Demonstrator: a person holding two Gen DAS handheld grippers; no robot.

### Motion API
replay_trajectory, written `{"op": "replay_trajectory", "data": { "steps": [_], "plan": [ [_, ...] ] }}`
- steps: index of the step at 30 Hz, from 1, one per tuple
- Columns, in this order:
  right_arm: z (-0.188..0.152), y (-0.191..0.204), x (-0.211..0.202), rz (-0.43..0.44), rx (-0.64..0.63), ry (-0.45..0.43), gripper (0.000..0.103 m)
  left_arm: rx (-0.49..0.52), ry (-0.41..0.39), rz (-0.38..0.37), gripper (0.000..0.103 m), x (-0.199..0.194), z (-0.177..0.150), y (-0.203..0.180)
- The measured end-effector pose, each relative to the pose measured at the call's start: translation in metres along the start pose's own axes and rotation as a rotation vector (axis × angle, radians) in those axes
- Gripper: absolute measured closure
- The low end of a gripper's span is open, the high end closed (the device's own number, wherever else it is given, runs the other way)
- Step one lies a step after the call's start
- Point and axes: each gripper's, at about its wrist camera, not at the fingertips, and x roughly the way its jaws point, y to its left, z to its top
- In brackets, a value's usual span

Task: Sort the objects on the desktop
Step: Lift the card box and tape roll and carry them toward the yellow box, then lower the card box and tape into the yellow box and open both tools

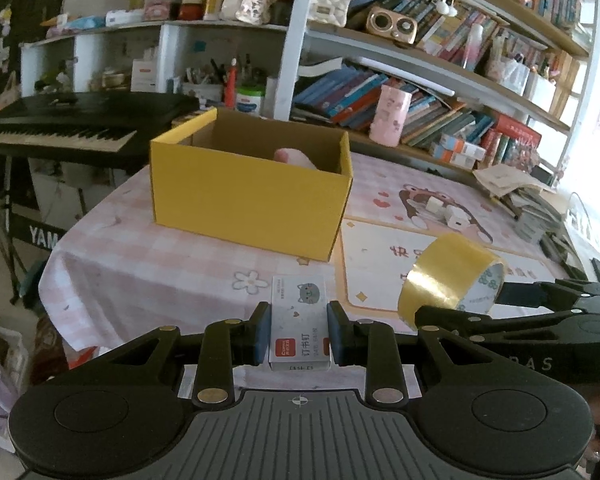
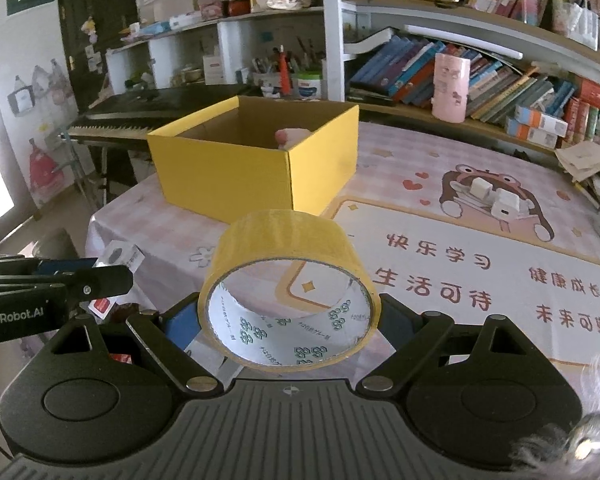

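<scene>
Fingers of the left gripper (image 1: 299, 334) clamp a staple box (image 1: 300, 322), the right gripper (image 2: 288, 320) a tape roll (image 2: 288, 292); transport step, next requiring release over the yellow box (image 1: 248, 184).

The left gripper (image 1: 299, 334) has its jaws clamped on a small white staple box (image 1: 300, 322), blue pads pressing its two long sides; the box carries a grey cat face and a red label. Ahead on the bench (image 1: 112, 248), which wears a pink checked cloth, stands an open yellow cardboard box (image 1: 248, 196) with something pink (image 1: 294, 157) showing above its far inner wall. To the right, the right gripper (image 1: 456, 300) reaches in from the frame edge and grips a roll of yellowish tape (image 1: 440, 276) held off the bench, its printed core turned rightward. A black keyboard piano (image 1: 72, 124) stands at left behind the bench, and crowded bookshelves (image 1: 420, 92) fill the background.
</scene>
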Motion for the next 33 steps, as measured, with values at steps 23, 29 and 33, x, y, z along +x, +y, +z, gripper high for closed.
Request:
{"op": "replay_trajectory", "data": {
  "steps": [23, 29, 33],
  "plan": [
    [0.039, -0.017, 0.022, 0.01, 0.014, -0.03, 0.014, -0.065, -0.021, 0.017, 0.075, 0.031, 0.027, 0.015],
    [0.086, -0.022, 0.031, 0.039, -0.001, -0.141, 0.014, -0.043, -0.109, 0.052, 0.075, 0.036, 0.064, 0.024],
    [0.113, -0.025, 0.041, 0.059, -0.019, -0.189, 0.014, -0.033, -0.162, 0.077, 0.075, 0.045, 0.089, 0.03]
  ]
}}
